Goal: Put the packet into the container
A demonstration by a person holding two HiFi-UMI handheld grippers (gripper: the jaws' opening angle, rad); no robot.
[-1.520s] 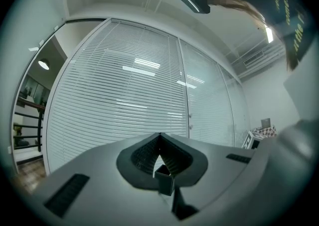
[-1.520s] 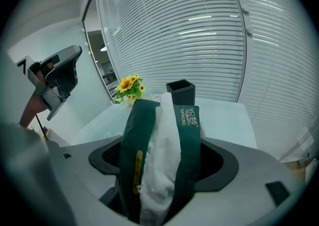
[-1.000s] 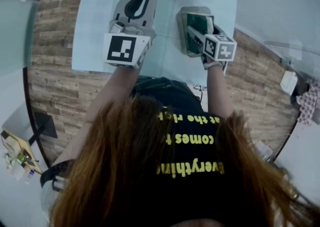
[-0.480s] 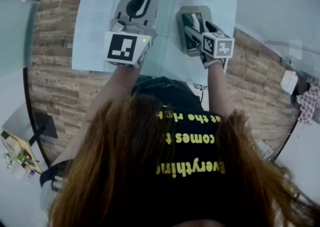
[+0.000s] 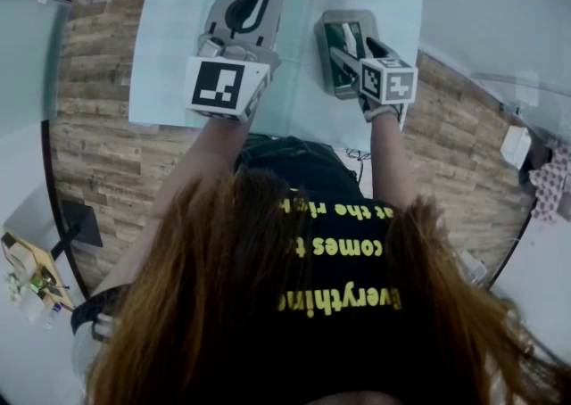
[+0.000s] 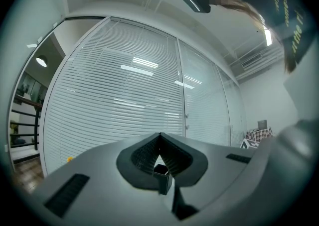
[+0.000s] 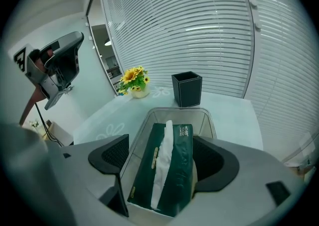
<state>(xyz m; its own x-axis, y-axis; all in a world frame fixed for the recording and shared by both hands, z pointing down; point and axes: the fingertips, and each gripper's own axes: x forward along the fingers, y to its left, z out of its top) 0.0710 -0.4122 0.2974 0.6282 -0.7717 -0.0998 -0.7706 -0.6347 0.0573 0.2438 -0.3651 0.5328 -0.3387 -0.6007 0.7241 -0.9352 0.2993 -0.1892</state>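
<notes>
The packet is dark green with a white strip down its middle and small pale print. The container is clear with a greyish tint. The bench is pale mint with faint white flower outlines. The box is black, and the flowers are yellow with green leaves. The left hand-held gripper and the right hand-held gripper are grey with black ribbed pads, and their marker cubes carry black-and-white squares. The shirt is black with yellow lettering. The floor shows brown planks, and the blinds are white slats.
</notes>
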